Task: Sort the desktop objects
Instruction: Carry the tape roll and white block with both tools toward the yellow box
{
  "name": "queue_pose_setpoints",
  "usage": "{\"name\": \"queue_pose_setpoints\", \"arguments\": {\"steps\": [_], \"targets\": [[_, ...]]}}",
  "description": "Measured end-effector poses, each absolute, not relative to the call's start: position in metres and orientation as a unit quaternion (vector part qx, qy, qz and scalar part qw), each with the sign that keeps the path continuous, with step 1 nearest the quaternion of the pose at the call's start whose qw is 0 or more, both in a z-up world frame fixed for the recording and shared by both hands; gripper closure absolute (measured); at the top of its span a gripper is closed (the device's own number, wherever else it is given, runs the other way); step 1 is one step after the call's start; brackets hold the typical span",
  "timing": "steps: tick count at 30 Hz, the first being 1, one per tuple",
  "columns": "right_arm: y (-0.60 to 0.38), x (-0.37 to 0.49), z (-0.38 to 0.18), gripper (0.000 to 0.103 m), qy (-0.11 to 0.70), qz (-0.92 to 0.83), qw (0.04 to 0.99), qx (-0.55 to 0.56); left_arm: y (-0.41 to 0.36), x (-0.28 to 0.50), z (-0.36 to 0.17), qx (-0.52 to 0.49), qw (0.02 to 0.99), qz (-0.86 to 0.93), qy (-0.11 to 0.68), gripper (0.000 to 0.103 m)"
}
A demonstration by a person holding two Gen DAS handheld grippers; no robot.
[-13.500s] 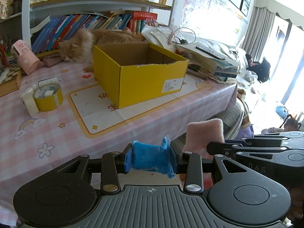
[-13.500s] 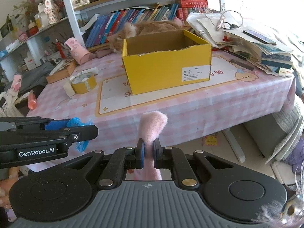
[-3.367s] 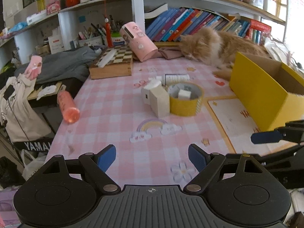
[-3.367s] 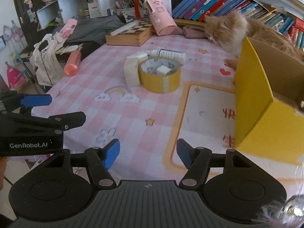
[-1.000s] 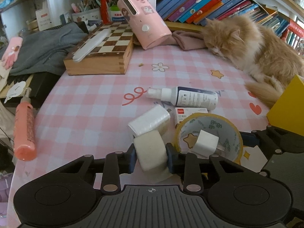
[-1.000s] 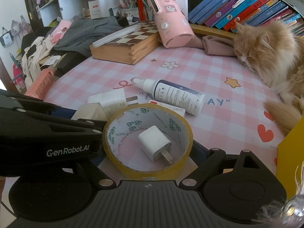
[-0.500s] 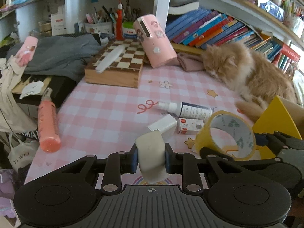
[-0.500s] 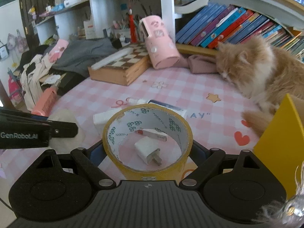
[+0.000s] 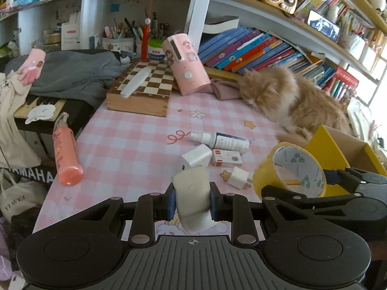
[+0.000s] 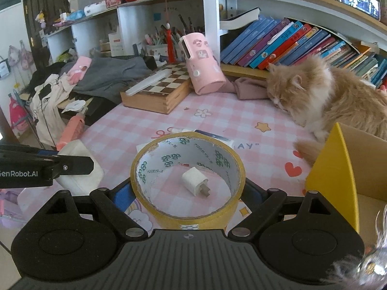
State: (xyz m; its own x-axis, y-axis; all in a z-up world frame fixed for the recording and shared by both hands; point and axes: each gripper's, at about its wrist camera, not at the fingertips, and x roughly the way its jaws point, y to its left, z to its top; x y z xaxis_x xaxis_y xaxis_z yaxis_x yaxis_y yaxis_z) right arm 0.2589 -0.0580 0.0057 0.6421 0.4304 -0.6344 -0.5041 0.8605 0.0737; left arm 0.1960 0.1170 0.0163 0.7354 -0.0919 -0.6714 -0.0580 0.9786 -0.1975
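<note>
My left gripper (image 9: 191, 204) is shut on a cream-white block (image 9: 192, 198), lifted above the pink checked tablecloth. My right gripper (image 10: 186, 193) grips a wide yellow tape roll (image 10: 186, 215) by its outer sides and holds it up off the table; the same tape roll (image 9: 289, 174) shows at the right of the left wrist view. A white charger plug (image 10: 195, 181) lies on the cloth, seen through the roll's hole. A white spray bottle (image 9: 221, 140), a white adapter block (image 9: 196, 158) and a small red-and-white box (image 9: 227, 158) lie beyond. The yellow cardboard box (image 10: 338, 176) stands at the right.
An orange cat (image 10: 321, 101) lies behind the yellow box. A wooden chessboard box (image 9: 142, 91) and a leaning pink case (image 9: 185, 64) sit at the back. An orange tube (image 9: 65, 153) lies at the table's left edge. Bookshelves run behind; clothes pile up at the left.
Both grippers have risen and pulled back from the table with their loads. The tape roll has left the cloth, and the charger plug that lay inside it stays on the table.
</note>
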Motion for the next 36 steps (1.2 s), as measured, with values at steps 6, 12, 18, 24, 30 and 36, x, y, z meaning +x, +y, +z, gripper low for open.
{"name": "queue_pose_setpoints", "arguments": {"steps": [6, 12, 18, 24, 30, 36], "targets": [[-0.067, 0.245, 0.008, 0.015, 0.356, 0.243, 0.902, -0.032, 0.115, 0.184, 0.018, -0.098, 0.927, -0.035, 0.359, 0.078], [-0.069, 0.231, 0.011, 0.015, 0.359, 0.221, 0.906, -0.034, 0.116, 0.175, 0.018, -0.095, 0.928, -0.05, 0.356, 0.078], [-0.07, 0.214, 0.011, 0.015, 0.369, 0.21, 0.905, -0.022, 0.129, 0.163, 0.022, -0.099, 0.928, -0.055, 0.354, 0.078], [-0.065, 0.196, 0.007, 0.015, 0.381, 0.202, 0.902, -0.011, 0.143, 0.144, 0.024, -0.097, 0.929, -0.05, 0.353, 0.078], [-0.057, 0.169, 0.008, 0.015, 0.38, 0.2, 0.903, -0.013, 0.146, 0.121, 0.02, -0.104, 0.924, -0.059, 0.362, 0.078], [-0.057, 0.142, 0.009, 0.015, 0.373, 0.186, 0.909, -0.004, 0.139, 0.1, 0.017, -0.094, 0.921, -0.09, 0.366, 0.078]]}}
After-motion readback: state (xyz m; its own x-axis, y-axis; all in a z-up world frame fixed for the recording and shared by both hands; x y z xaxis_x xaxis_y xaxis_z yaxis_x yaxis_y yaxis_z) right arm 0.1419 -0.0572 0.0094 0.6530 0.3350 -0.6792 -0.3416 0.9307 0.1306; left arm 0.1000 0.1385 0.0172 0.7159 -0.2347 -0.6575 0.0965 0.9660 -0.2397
